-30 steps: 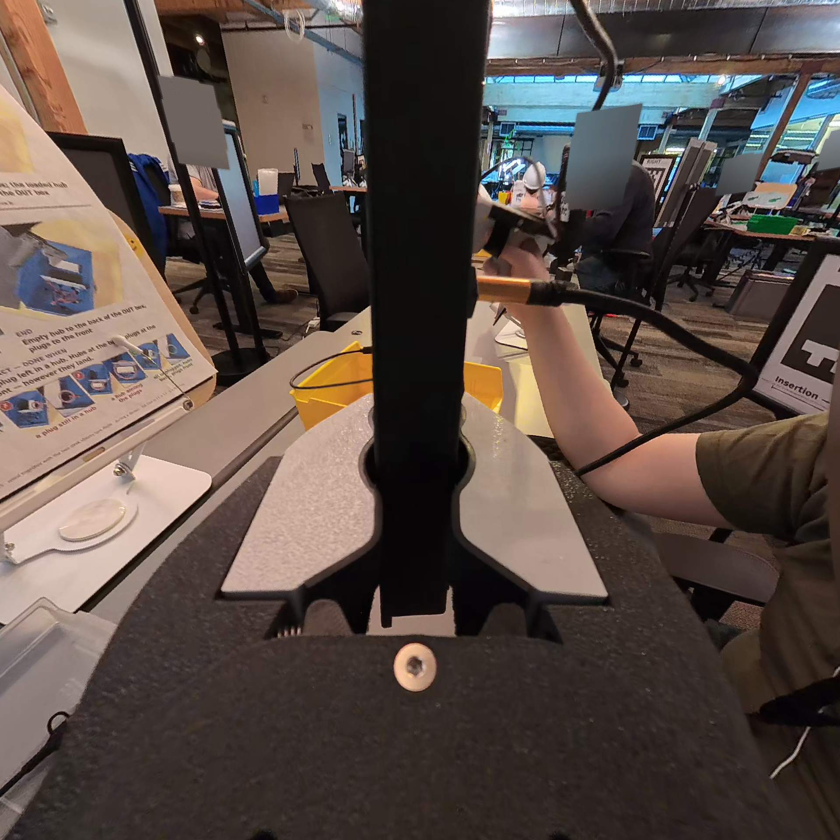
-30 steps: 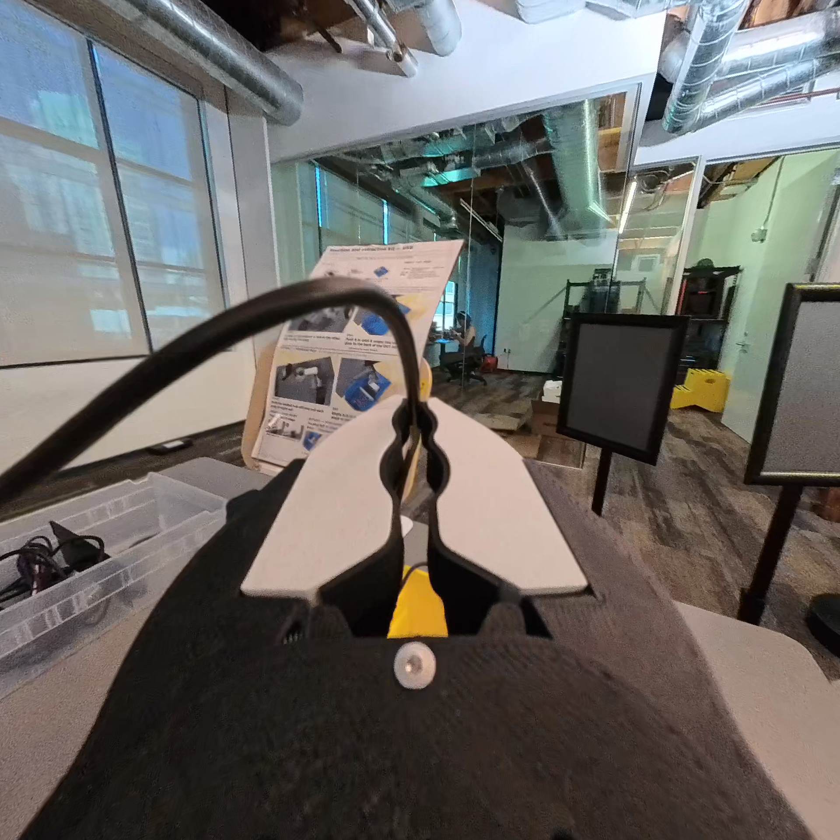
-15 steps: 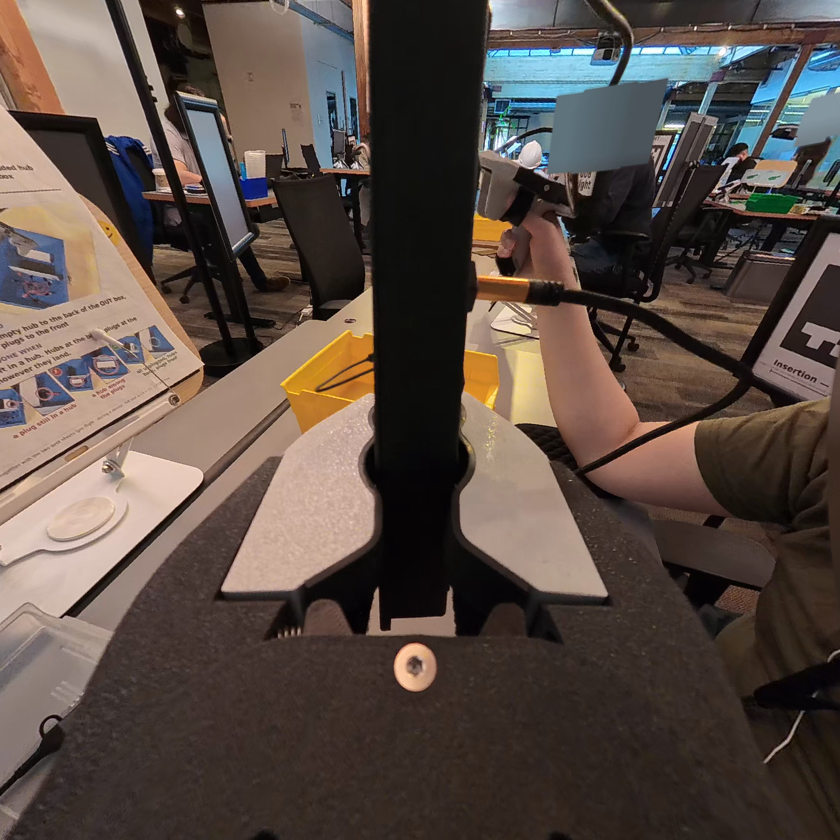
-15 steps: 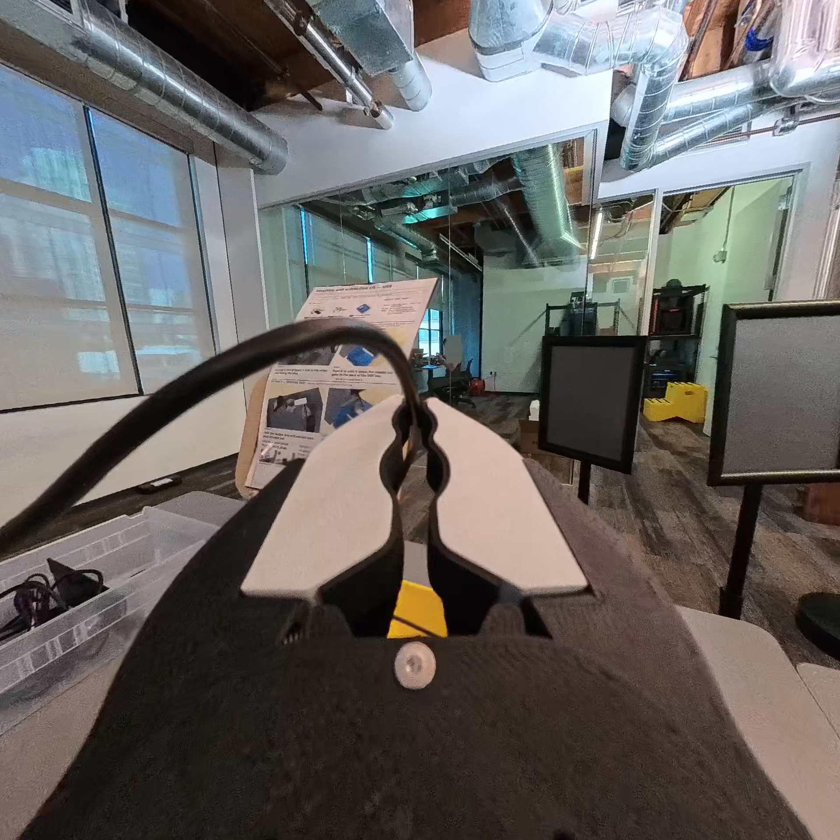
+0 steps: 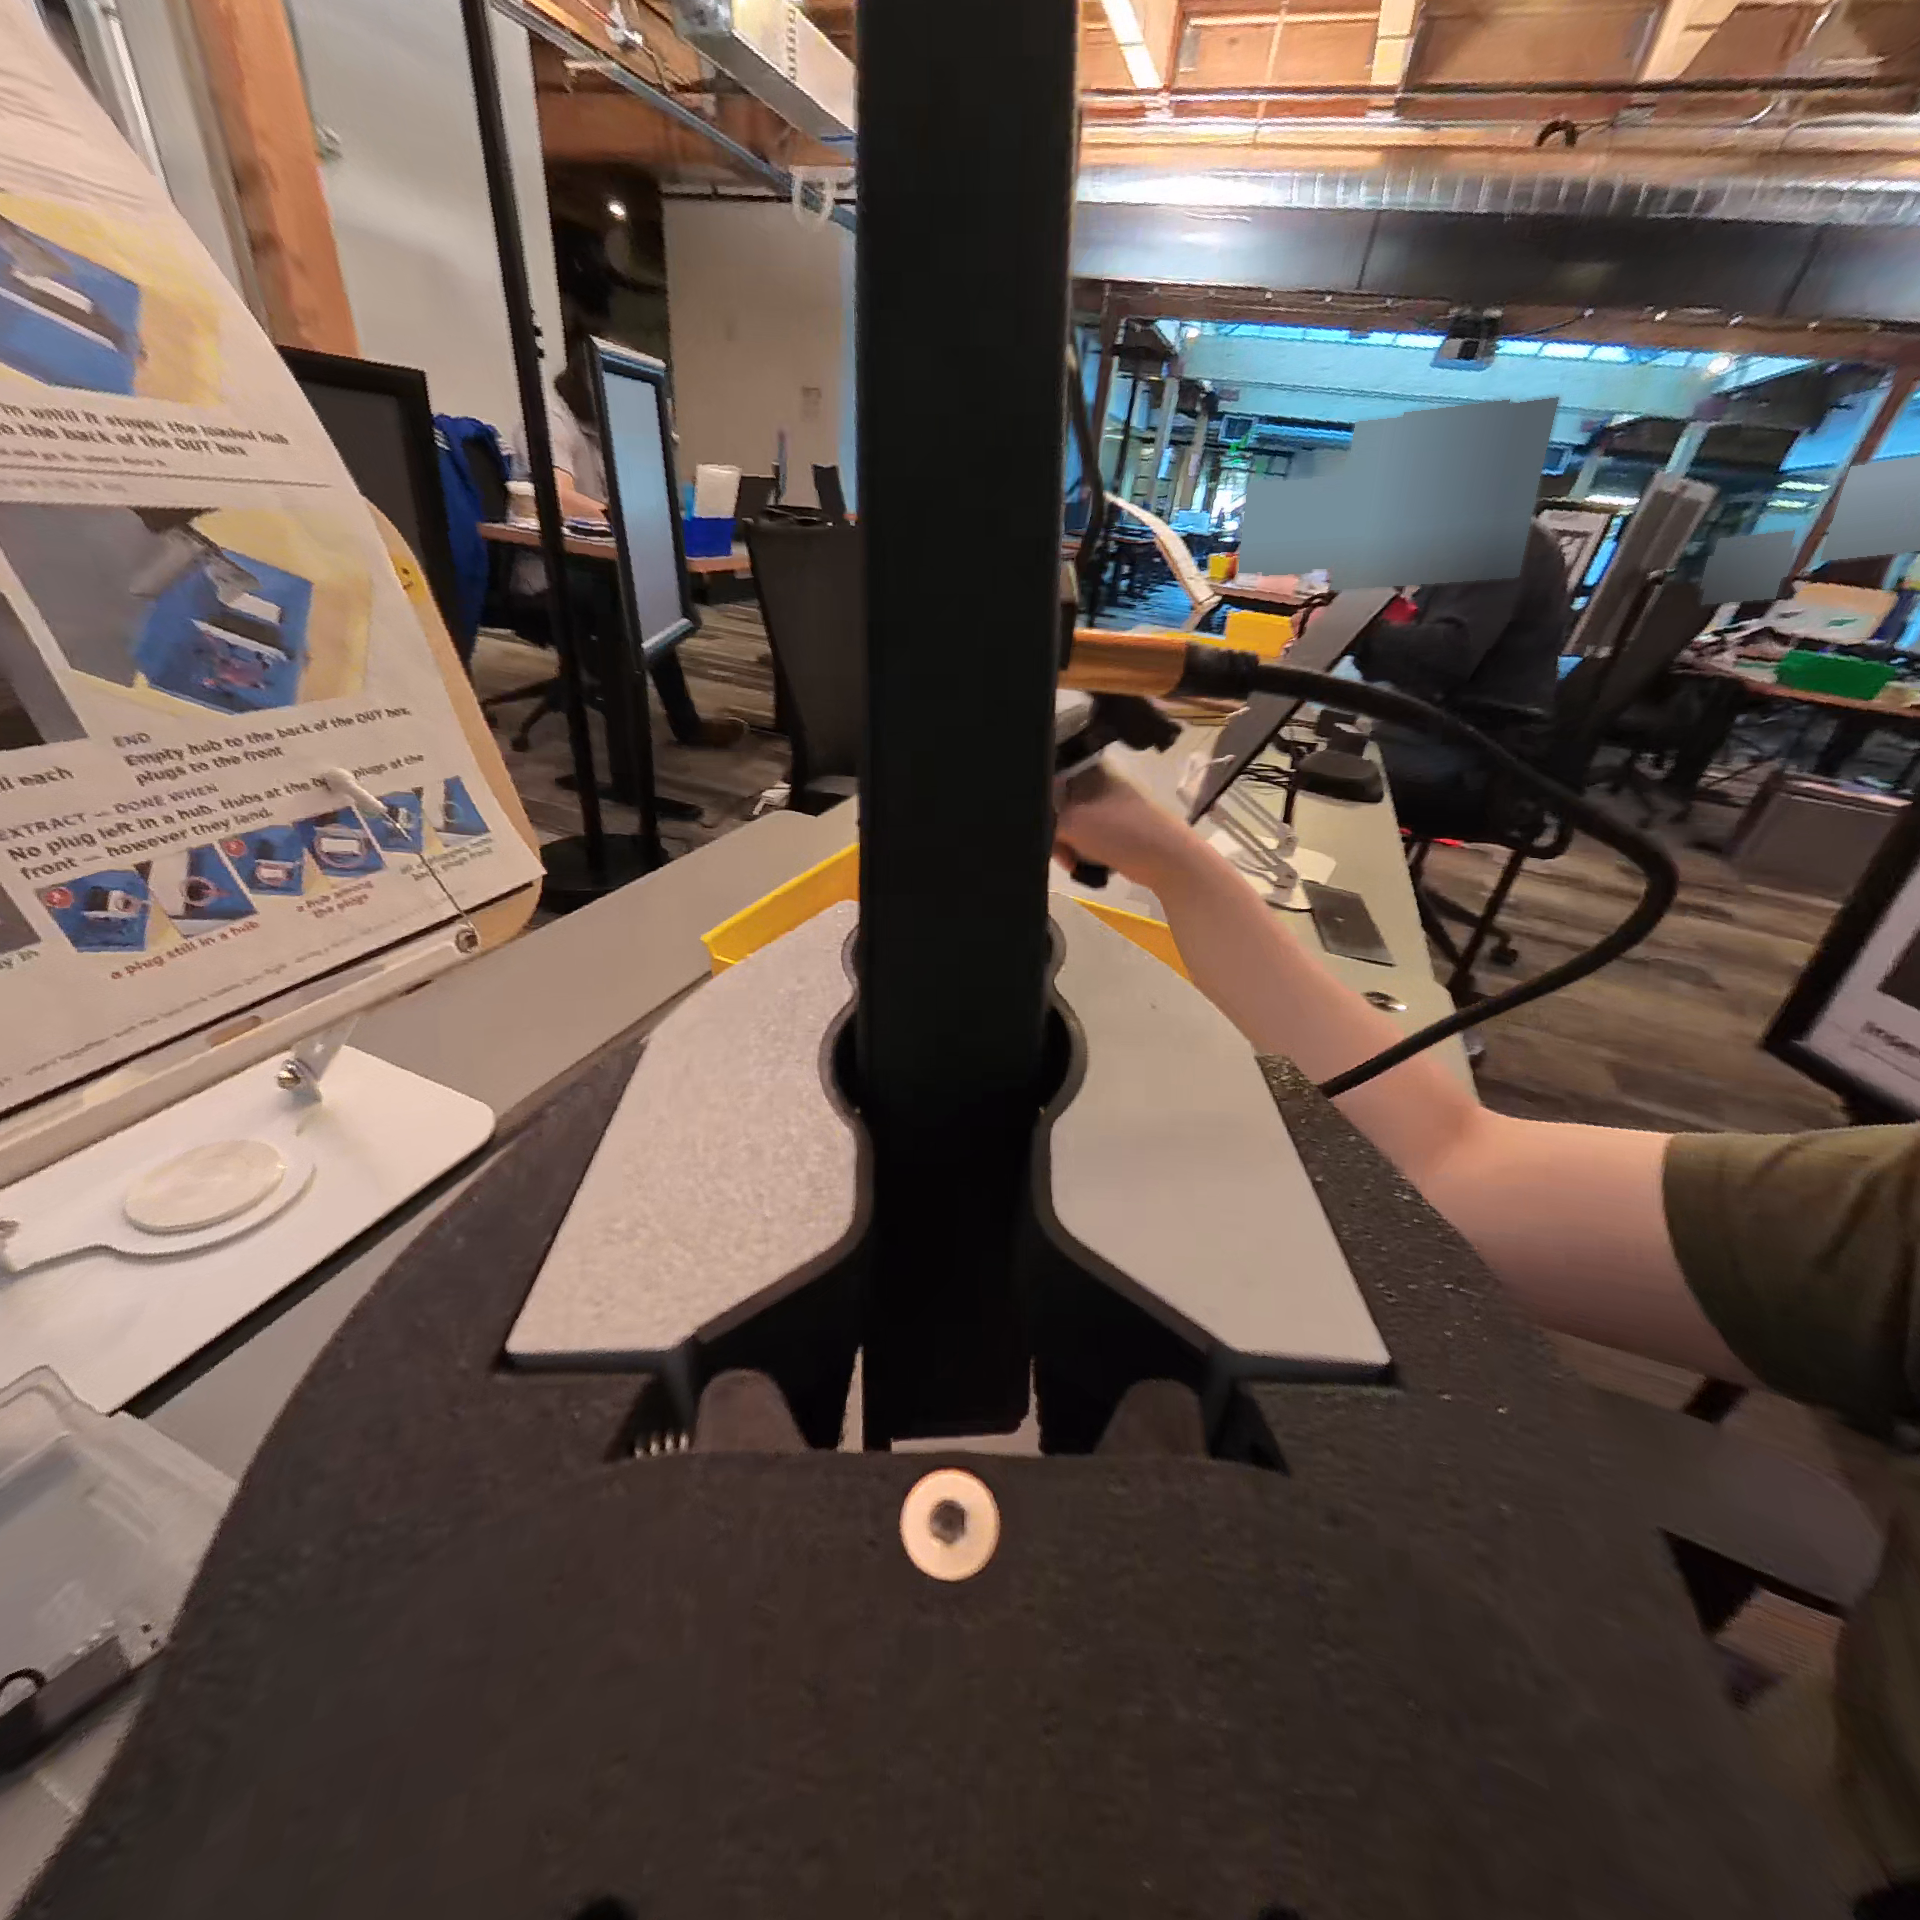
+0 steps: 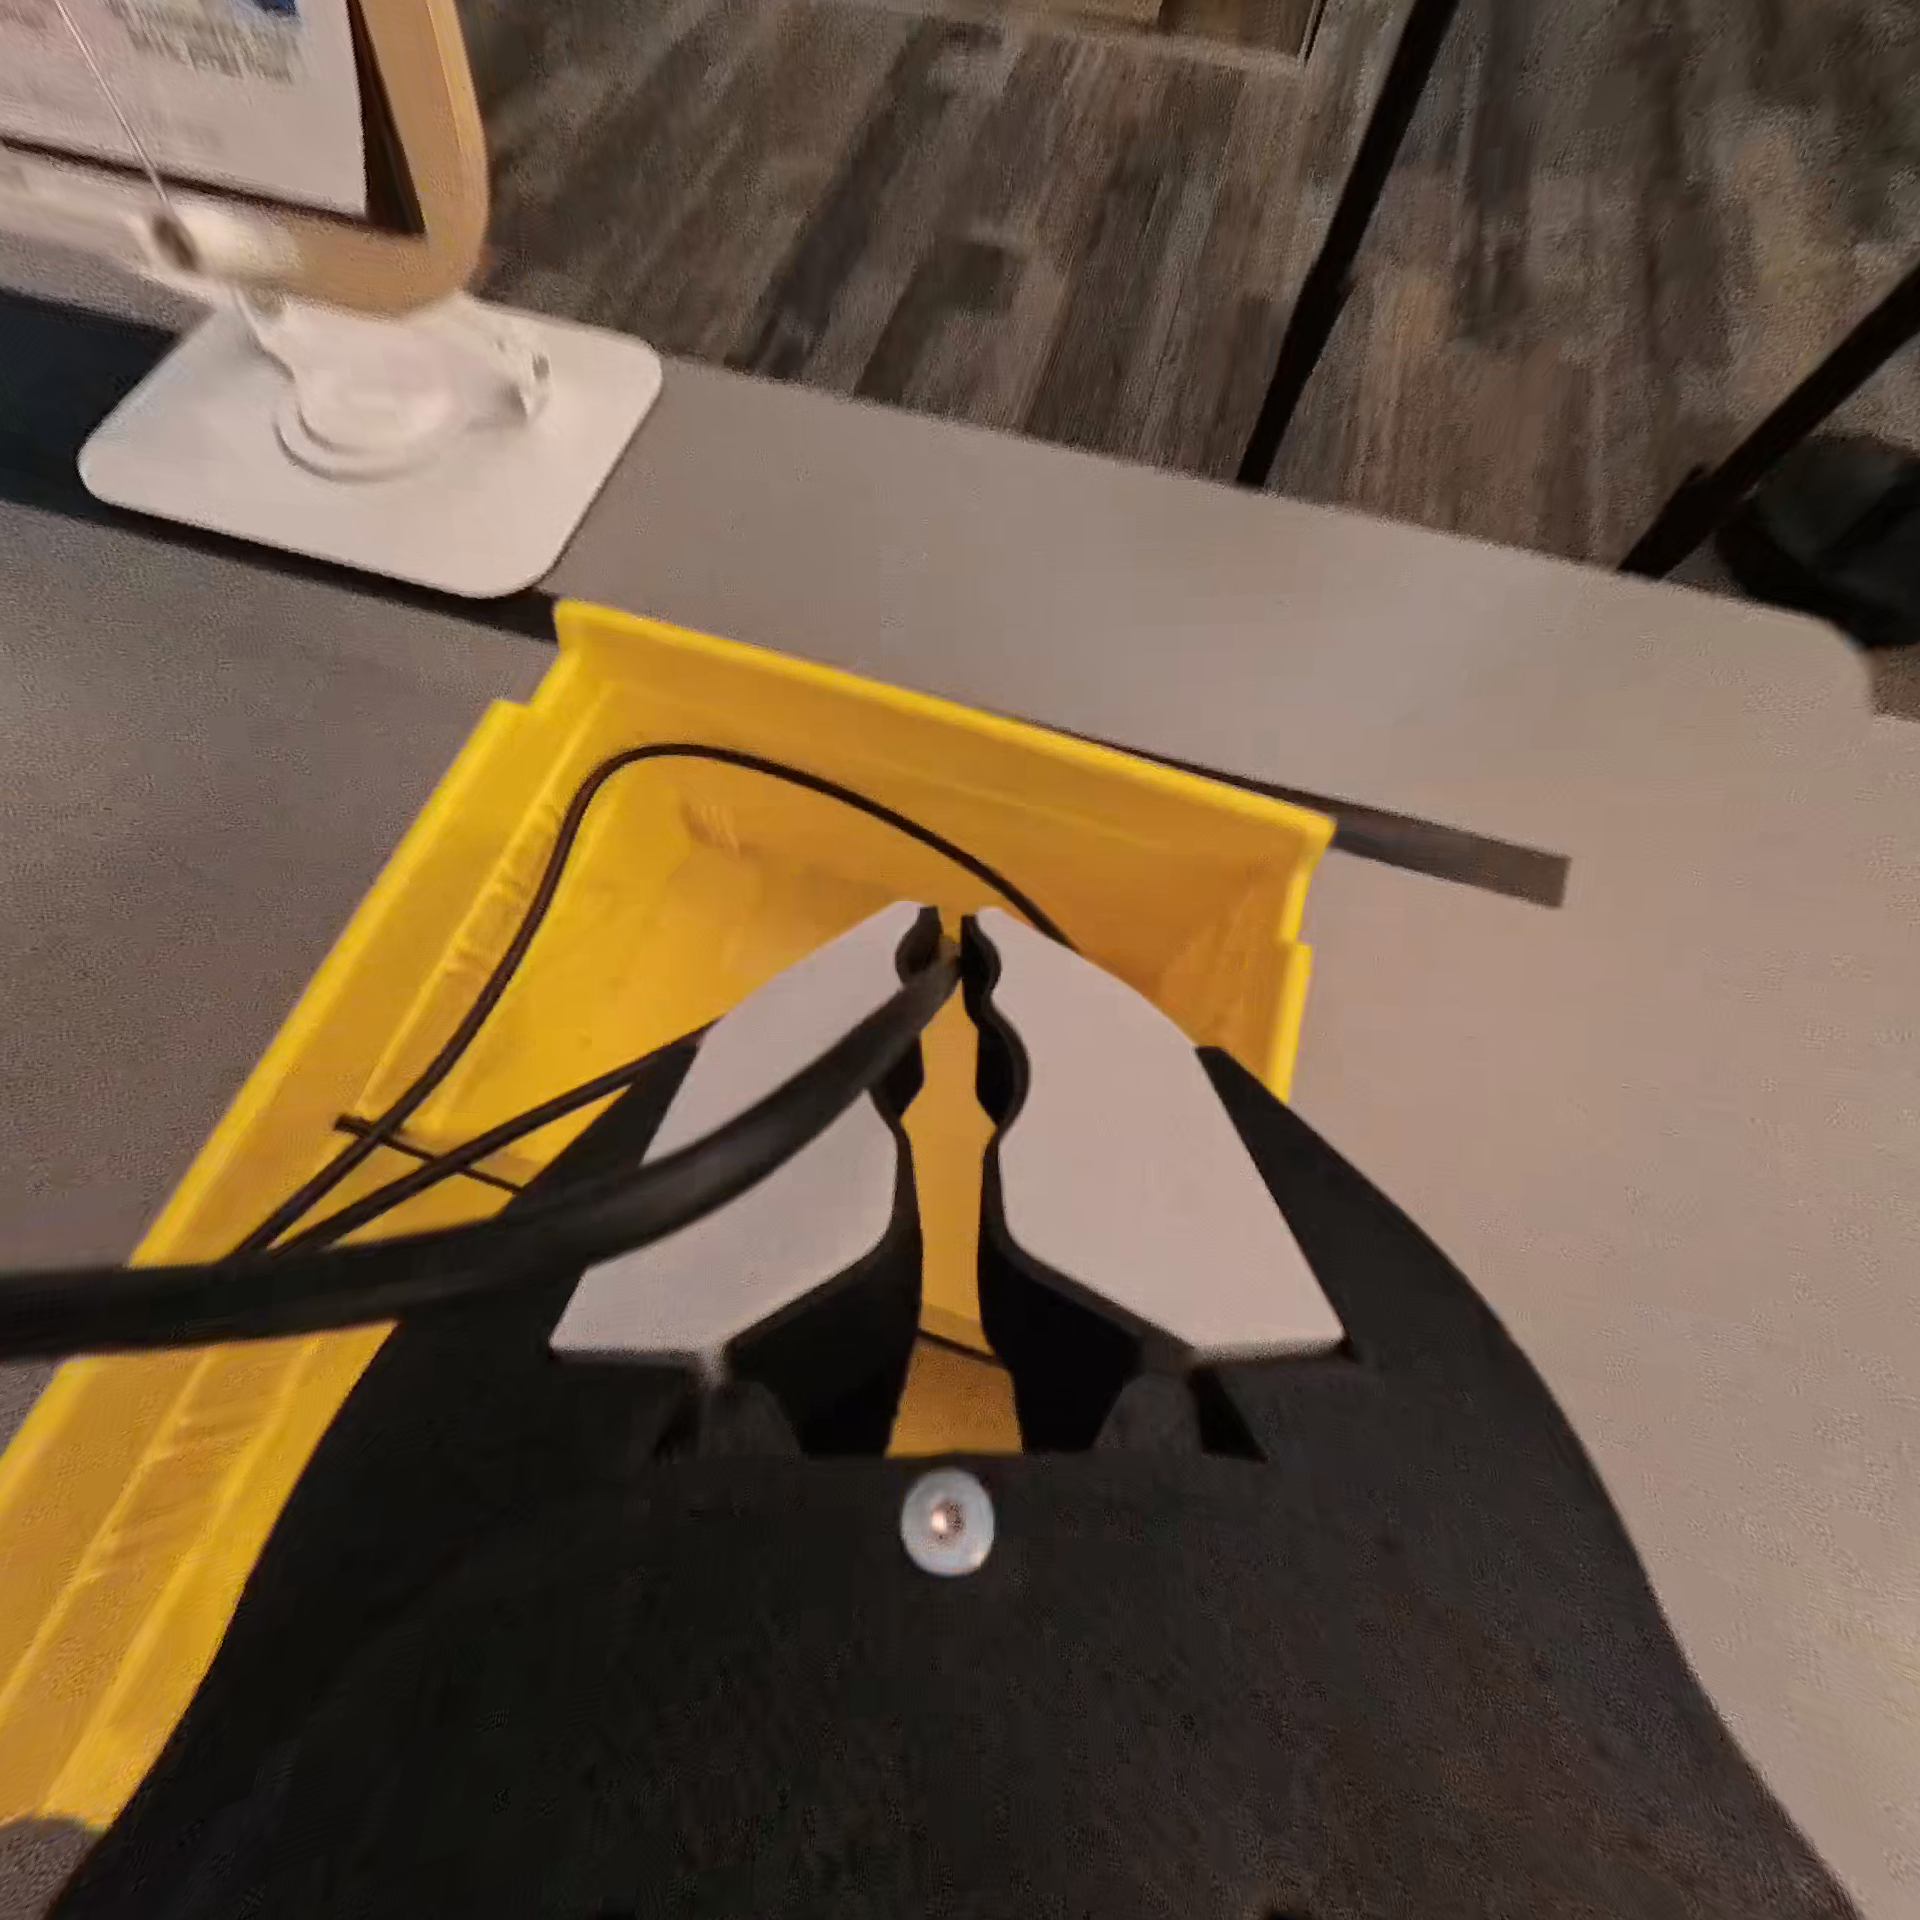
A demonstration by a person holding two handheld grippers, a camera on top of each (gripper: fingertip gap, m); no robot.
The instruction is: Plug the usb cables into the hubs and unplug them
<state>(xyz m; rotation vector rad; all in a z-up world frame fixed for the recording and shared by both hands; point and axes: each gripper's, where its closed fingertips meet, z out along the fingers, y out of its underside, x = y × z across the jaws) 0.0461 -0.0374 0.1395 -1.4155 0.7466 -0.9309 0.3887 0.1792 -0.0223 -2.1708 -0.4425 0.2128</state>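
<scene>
Black and upright, the hub (image 5: 961, 675) is clamped between the fingers of the left gripper (image 5: 956, 997), apparently held steady with the gold-tipped plug (image 5: 1127, 665) seated in its right side. Over the yellow bin (image 6: 935, 748) on the grey table (image 6: 1455, 831), the right gripper (image 6: 945, 935) pinches the thick black cable (image 6: 623, 1195) at its tips. Farther left stands an instruction sheet (image 5: 208, 623) on a white stand (image 6: 364, 457).

hub (image 5: 961, 623) — top cut off | yellow bin (image 6: 935, 748) — blurred, claw hides interior
</scene>
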